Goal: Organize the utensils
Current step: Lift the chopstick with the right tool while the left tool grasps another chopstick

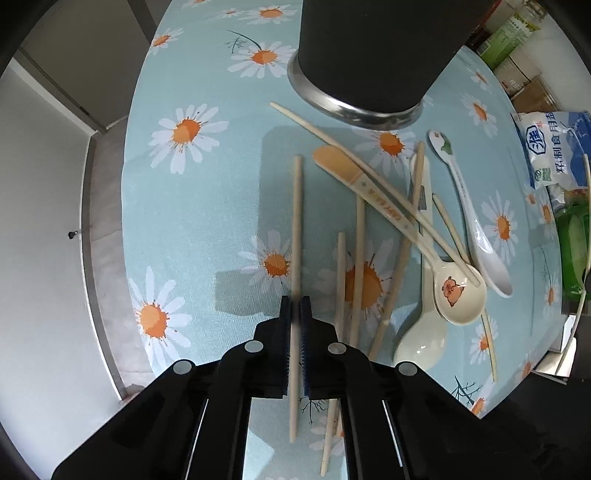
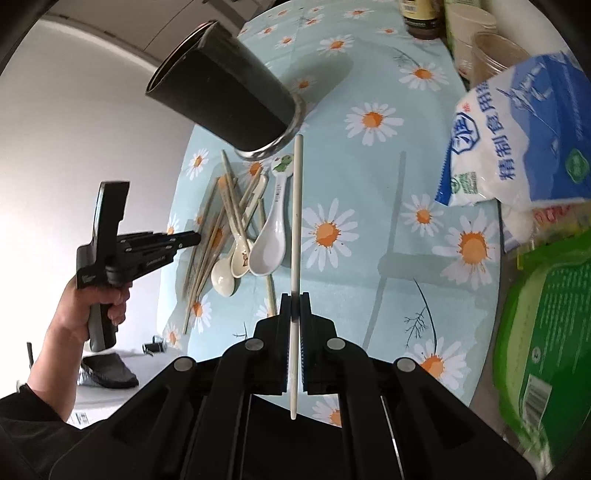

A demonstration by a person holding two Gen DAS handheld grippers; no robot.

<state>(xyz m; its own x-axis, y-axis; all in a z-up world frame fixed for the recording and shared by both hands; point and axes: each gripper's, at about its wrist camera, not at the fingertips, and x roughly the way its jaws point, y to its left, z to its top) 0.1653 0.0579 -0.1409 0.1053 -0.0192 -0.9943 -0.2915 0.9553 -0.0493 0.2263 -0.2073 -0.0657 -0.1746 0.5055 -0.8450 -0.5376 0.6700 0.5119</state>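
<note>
A tall black cup with a steel base stands at the far side of the daisy tablecloth; it also shows in the left wrist view. In front of it lies a pile of chopsticks and several ceramic spoons, one with a pig picture, one white. My left gripper is shut on a beige chopstick at the pile's left side; it also shows in the right wrist view. My right gripper is shut on a white chopstick, held above the table right of the pile.
A blue and white salt bag and a green package lie at the table's right. Jars and a bottle stand at the far edge. The table edge drops to the floor on the left.
</note>
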